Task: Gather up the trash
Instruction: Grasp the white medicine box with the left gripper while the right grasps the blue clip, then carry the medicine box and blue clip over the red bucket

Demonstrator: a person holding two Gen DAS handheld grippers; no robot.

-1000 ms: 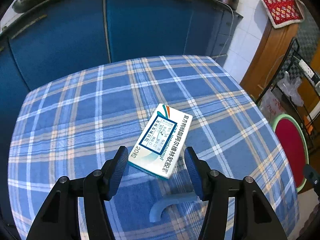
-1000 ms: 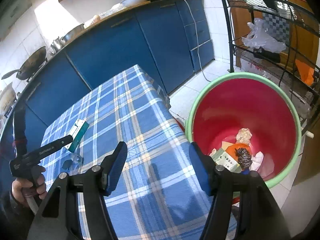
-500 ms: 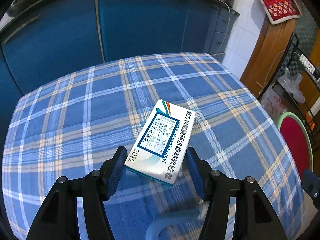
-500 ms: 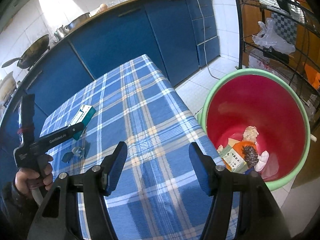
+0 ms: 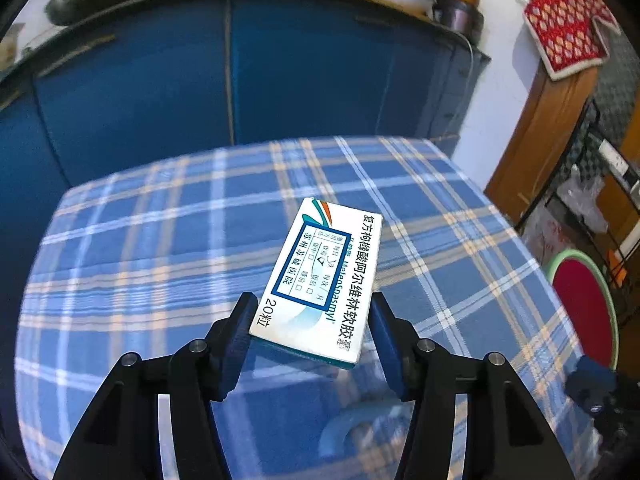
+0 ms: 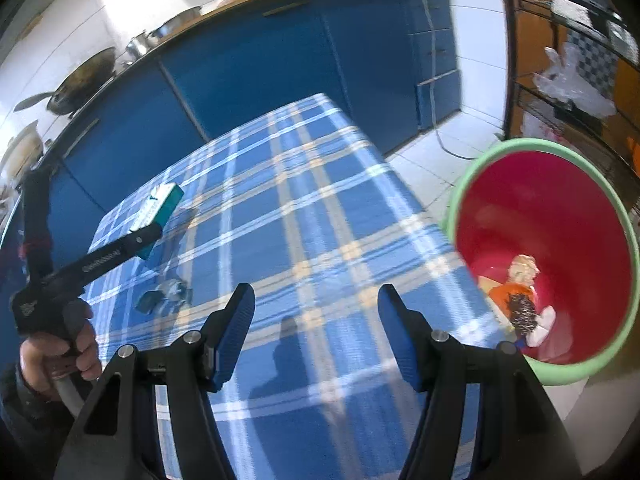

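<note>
My left gripper (image 5: 310, 320) is shut on a white and teal medicine box (image 5: 320, 276) and holds it above the blue plaid table (image 5: 160, 248). In the right wrist view the box (image 6: 160, 208) hangs in the air at the left, gripped by the left gripper (image 6: 150, 236). My right gripper (image 6: 316, 312) is open and empty above the table's near right part. A red bucket with a green rim (image 6: 540, 220) stands on the floor right of the table and holds several pieces of trash (image 6: 520, 300). It also shows in the left wrist view (image 5: 584, 304).
A small clear and teal scrap (image 6: 166, 294) lies on the table below the box; it appears blurred in the left wrist view (image 5: 360, 424). Blue cabinets (image 5: 240, 80) stand behind the table. A black wire rack (image 6: 580, 60) stands behind the bucket.
My left gripper has closed on the medicine box and lifted it off the table. The right gripper has drifted left, so the bucket sits further right in its view.
</note>
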